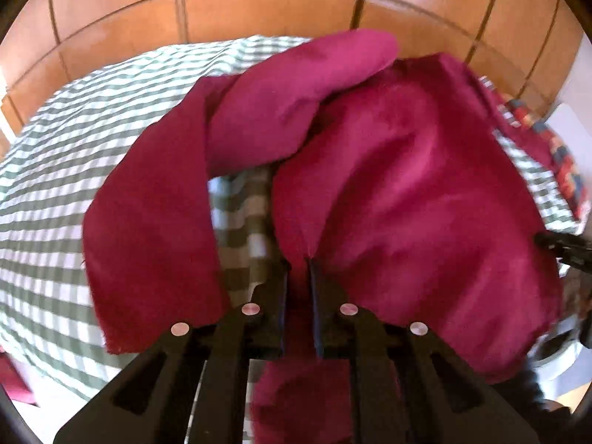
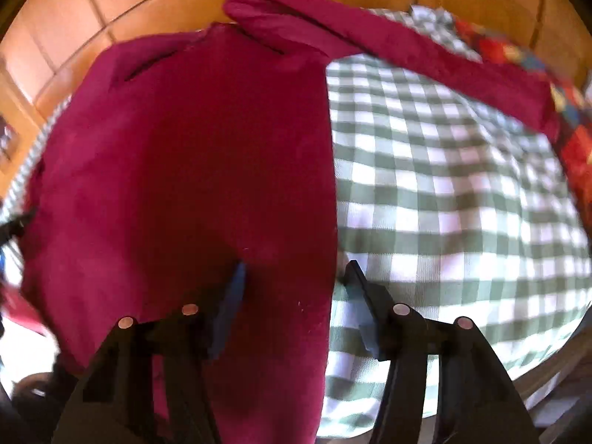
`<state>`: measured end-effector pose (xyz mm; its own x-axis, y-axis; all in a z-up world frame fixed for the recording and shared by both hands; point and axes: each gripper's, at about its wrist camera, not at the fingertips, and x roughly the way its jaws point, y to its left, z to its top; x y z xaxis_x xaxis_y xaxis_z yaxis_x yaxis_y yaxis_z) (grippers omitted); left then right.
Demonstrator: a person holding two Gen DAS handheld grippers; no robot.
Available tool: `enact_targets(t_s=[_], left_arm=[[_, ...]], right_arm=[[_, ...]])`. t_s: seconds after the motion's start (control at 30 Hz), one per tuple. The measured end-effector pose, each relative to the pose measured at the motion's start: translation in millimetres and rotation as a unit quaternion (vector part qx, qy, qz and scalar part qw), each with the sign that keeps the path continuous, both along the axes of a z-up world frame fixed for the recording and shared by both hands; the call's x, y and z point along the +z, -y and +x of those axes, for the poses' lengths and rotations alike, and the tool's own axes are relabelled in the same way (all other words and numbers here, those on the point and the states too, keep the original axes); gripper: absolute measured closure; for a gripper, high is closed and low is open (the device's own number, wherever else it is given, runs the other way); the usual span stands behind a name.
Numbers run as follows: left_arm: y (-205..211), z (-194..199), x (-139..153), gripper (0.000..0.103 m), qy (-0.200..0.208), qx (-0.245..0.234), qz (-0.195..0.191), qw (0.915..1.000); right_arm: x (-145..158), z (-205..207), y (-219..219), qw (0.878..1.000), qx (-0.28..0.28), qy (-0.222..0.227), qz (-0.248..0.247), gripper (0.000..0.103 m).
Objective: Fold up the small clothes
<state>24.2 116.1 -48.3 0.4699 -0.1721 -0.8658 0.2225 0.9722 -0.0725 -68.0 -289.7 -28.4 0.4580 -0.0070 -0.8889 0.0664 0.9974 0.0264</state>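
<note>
Both views blurred, esp. cloth edges and frame rims.

Left wrist view: left gripper (image 1: 299, 259) has jaws nearly pressed together, pinching a fold of the magenta garment (image 1: 407, 192) at the tips. Cloth fills centre and right of frame, draped up from the pinch; one sleeve (image 1: 296, 100) folds over toward upper centre, and another strip hangs down at left. More magenta cloth sits below the jaws at bottom centre, hidden behind the gripper body, so can't tell how it joins. A gap in the cloth at centre shows the green-white check cover (image 1: 74, 170) underneath. At right edge a black tip of the right gripper (image 1: 562, 248) is cut off by the frame. Upper right: a red-blue patterned item (image 1: 555, 148), too smeared to identify.

Right wrist view: right gripper (image 2: 294, 270) has jaws spread apart; garment's right edge lies between them, left finger (image 2: 236, 288) with blue pad over the cloth, right finger over the check cover. Can't tell if the left pad touches the fabric. Only this view shows the long sleeve stretching to upper right and the garment body flat, left of centre. Wood-panel wall (image 2: 148, 7) along the top in both.
</note>
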Motion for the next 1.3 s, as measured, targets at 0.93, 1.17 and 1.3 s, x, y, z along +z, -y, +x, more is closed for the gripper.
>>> enact_targets(t_s=[0.93, 1.17, 1.3], left_arm=[[-153.3, 103.2, 47.8, 0.095, 0.087, 0.24, 0.021, 0.9666], [-191.3, 151.6, 75.3, 0.095, 0.115, 0.277, 0.083, 0.9505], [-200.5, 187.0, 74.7, 0.095, 0.101, 0.3, 0.105, 0.9428]], right_arm=[[18.3, 107.0, -72.2, 0.996, 0.039, 0.054, 0.06, 0.041], [3.8, 134.5, -51.8, 0.996, 0.008, 0.048, 0.074, 0.041], [8.7, 152.8, -43.5, 0.997, 0.003, 0.057, 0.052, 0.041]])
